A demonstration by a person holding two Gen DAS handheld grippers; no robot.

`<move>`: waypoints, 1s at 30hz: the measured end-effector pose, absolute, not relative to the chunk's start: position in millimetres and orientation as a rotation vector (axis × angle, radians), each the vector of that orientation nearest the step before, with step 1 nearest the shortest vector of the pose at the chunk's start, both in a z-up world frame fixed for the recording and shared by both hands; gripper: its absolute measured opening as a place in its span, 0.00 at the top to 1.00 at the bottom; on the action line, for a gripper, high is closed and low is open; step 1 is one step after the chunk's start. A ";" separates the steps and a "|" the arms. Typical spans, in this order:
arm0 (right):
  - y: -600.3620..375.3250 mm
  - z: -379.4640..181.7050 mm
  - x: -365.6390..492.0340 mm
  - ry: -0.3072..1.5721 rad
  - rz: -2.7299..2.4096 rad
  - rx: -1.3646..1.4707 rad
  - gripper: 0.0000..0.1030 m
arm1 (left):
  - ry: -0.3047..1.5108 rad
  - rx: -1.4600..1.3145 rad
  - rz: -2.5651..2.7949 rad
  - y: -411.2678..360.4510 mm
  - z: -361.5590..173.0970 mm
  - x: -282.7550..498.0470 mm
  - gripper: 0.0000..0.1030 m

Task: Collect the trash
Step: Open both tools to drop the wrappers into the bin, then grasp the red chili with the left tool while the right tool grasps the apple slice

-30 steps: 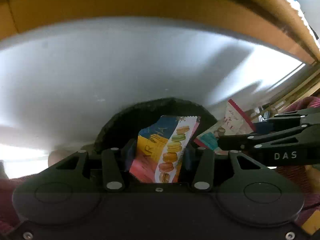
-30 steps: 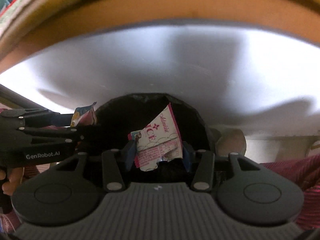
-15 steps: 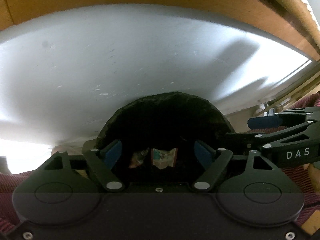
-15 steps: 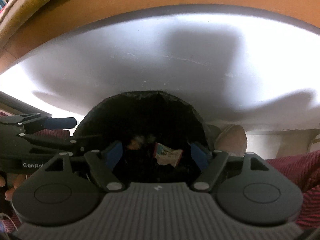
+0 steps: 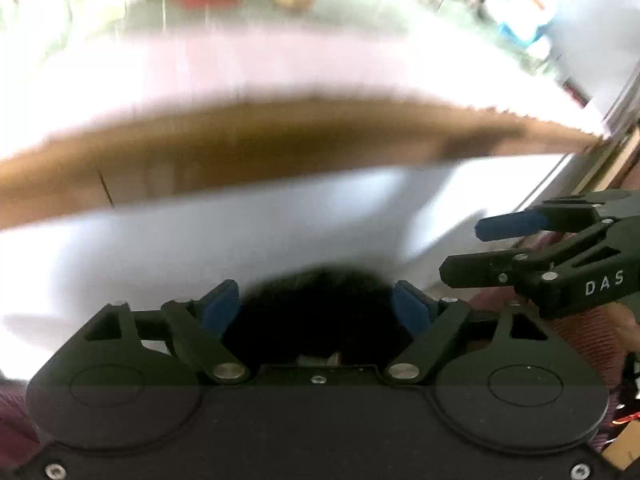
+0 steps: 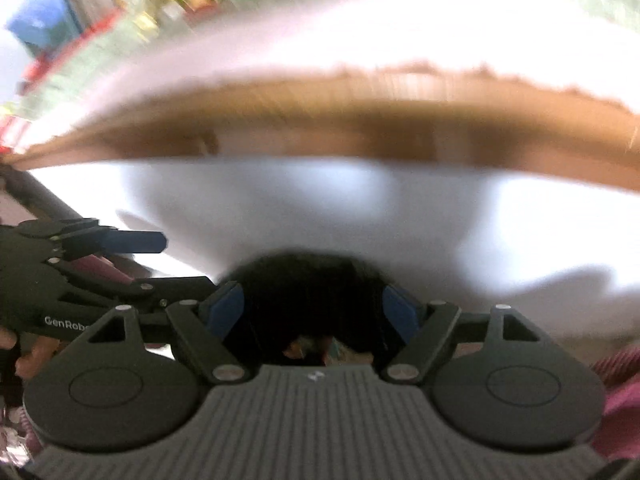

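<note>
1. The largest risk, I think, is the fast move. Both views are smeared, so if I swing toward the next piece of trash in this way, I may hit the brown edge (image 5: 280, 152) of the counter (image 5: 280, 64) above me, or arrive badly aimed.
2. My two tongs are near each other. The right tongs (image 5: 480, 248) show at the right side of the left view, and the left tongs (image 6: 180, 260) at the left side of the right view. They could knock together if I turn one carelessly.
3. The black trash bag (image 6: 304, 292) sits just below both tongs. Its rim looks soft, so a blue pad could catch it and drag it.
4. My left tongs (image 5: 316, 308) and right tongs (image 6: 310, 308) are both released; their jaws have just been opening, and nothing is between them.
5. The wrappers (image 6: 308, 346) lie inside the bag, only small bits visible.
6. Surface and room: a white wall or panel (image 5: 200, 248) stands behind the bag, below the counter. Beyond are colourful, blurred things; I cannot tell what they are.
</note>
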State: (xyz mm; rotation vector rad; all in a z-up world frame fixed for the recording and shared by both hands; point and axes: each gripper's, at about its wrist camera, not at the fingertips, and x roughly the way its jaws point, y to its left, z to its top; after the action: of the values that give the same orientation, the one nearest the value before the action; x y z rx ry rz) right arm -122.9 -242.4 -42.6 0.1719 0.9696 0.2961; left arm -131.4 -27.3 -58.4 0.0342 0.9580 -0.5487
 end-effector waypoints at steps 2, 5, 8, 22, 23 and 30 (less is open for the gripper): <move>-244.9 -20.5 -128.6 0.899 0.322 0.146 0.15 | 0.894 0.024 -0.544 -23.1 -39.2 -136.1 0.17; -248.2 8.1 -134.3 0.796 0.341 0.115 0.14 | 0.819 0.021 -0.525 -19.4 -15.7 -138.9 0.17; -251.7 27.6 -133.5 0.697 0.325 0.109 0.14 | 0.725 0.007 -0.497 -15.1 3.3 -136.0 0.15; -243.4 40.5 -63.4 0.556 0.228 0.124 0.26 | 0.518 -0.011 -0.336 -16.5 39.7 -67.1 0.18; -242.9 40.6 -58.7 0.555 0.227 0.125 0.27 | 0.520 -0.017 -0.334 -18.4 39.1 -61.1 0.20; -241.5 36.6 -38.5 0.558 0.219 0.120 0.28 | 0.582 -0.050 -0.314 -32.2 21.3 -20.3 0.38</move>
State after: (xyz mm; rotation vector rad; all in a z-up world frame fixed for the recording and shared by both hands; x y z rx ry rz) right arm -38.5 -241.5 36.6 0.1204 0.5575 0.2195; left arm -20.3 -32.2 21.3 -0.0503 0.5822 -0.3139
